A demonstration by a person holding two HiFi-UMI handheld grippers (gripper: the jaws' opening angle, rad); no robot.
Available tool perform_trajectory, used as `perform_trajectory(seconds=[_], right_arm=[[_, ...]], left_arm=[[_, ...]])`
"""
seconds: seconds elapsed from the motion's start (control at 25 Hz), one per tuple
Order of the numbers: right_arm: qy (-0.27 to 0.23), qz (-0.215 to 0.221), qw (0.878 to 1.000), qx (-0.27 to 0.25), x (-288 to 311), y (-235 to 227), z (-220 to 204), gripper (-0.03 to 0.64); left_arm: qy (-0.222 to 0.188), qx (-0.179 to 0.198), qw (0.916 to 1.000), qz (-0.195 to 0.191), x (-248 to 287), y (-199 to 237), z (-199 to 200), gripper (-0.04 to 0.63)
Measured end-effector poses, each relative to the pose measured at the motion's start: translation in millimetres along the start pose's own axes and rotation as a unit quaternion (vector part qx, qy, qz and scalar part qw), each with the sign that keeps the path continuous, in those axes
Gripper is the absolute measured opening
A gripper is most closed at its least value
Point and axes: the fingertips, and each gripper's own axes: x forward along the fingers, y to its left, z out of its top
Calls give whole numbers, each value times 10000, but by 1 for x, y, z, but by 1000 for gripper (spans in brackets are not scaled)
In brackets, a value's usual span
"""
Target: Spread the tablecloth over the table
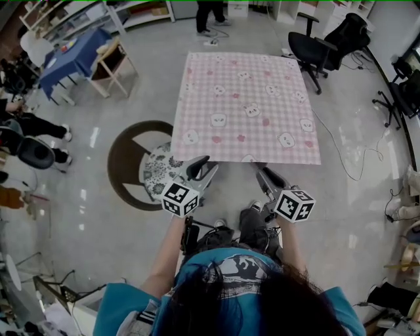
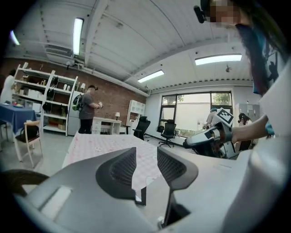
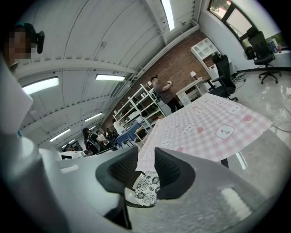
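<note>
A pink checked tablecloth (image 1: 246, 108) with small animal prints lies flat over the table, covering its whole top. Both grippers hover just short of its near edge, apart from it. My left gripper (image 1: 209, 165) is open near the near-left corner, with nothing between its jaws. My right gripper (image 1: 262, 172) is open near the middle of the near edge, also empty. The left gripper view looks level across the tablecloth (image 2: 104, 141) through the left gripper (image 2: 146, 157), with the right gripper (image 2: 209, 136) off to the side. The right gripper (image 3: 145, 157) frames the tablecloth (image 3: 204, 125) corner.
A round stool with a floral cushion (image 1: 157, 167) stands on a dark round mat (image 1: 128, 164) left of the table. Black office chairs (image 1: 321, 46) and floor cables (image 1: 354, 157) lie to the right. A blue-covered table (image 1: 72, 56) and wooden chair (image 1: 111, 65) are far left. A person (image 1: 210, 16) stands beyond.
</note>
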Motion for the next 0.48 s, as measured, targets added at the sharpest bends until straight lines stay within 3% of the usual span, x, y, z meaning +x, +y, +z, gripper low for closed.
perform_trajectory(seconds=[0.12, 0.28, 0.4, 0.48], right_arm=[[-114, 273, 9990, -321, -3, 30, 3, 104], [-141, 524, 9953, -801, -10, 59, 14, 98], [-170, 682, 9919, -1055, -15, 77, 21, 90], [-224, 823, 9899, -1134, -17, 94, 23, 83]], left_arm=[[-253, 375, 9990, 29, -21, -1, 20, 147], [-125, 981, 9948, 232, -40, 16, 55, 147], [-29, 1084, 9937, 267, -48, 14, 82, 139], [-112, 949, 9952, 188, -55, 3, 94, 123]])
